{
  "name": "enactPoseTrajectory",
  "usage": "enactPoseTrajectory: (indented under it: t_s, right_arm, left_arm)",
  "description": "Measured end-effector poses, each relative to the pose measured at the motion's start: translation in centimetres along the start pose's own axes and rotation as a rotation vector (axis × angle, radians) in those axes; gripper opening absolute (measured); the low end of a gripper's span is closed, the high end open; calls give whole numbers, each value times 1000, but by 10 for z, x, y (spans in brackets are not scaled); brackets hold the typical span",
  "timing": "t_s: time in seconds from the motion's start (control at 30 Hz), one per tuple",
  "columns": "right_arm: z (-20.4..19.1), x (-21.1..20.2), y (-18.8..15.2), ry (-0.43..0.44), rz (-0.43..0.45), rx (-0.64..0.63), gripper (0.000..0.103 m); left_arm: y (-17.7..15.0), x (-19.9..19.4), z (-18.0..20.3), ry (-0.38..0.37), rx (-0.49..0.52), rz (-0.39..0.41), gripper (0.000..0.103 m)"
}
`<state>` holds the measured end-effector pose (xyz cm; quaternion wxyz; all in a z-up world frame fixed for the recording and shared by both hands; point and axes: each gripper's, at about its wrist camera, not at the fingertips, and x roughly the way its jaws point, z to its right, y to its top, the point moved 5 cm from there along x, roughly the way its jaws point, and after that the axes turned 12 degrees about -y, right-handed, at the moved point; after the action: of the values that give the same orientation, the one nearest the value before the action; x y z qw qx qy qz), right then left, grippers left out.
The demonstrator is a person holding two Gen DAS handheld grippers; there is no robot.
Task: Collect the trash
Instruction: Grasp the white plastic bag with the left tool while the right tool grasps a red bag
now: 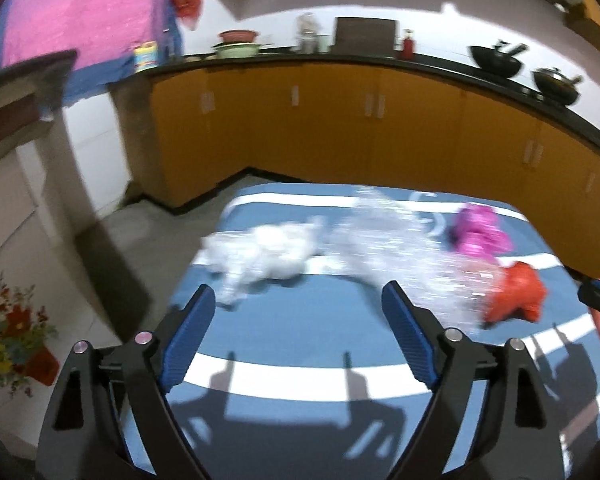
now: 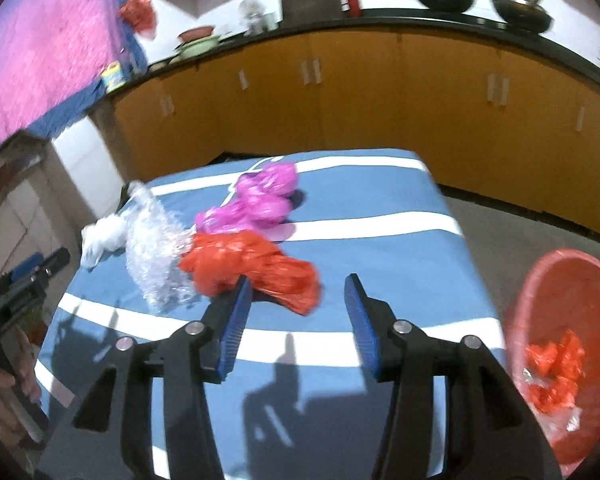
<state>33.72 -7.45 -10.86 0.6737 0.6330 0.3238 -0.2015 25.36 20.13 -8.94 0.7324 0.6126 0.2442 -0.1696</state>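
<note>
Trash partly collected: red scraps already lie in red basket (image 2: 556, 280) beside worktop (image 2: 380, 248). Four pieces left on worktop: white bag (image 1: 268, 256), clear wrap (image 1: 384, 240), pink bag (image 2: 260, 200), red bag (image 2: 252, 264). Left gripper (image 1: 300, 300) and right gripper (image 2: 298, 292) both released, nothing between jaws.

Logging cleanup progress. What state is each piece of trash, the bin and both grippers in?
White bag: crumpled, on the table.
Clear plastic wrap: crumpled, lying between the white and red bags.
Pink bag: crumpled, on the table.
Red bag: crumpled, on the table, uncollected.
Red bin: beside the table, some red scraps inside.
Left gripper: jaws open, empty.
Right gripper: jaws open, empty.
</note>
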Motion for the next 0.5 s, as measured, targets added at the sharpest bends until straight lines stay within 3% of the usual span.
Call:
enactPoseTrajectory:
  t_s: [0.17,0.5]
  right_arm:
    - [-27,18,8,10,-6,-40,59]
    - [-40,56,12,29,-61,-76,65]
  left_arm:
    - [4,15,-37,43,-32,-12,92]
    - [12,49,-57,42,8,-63,96]
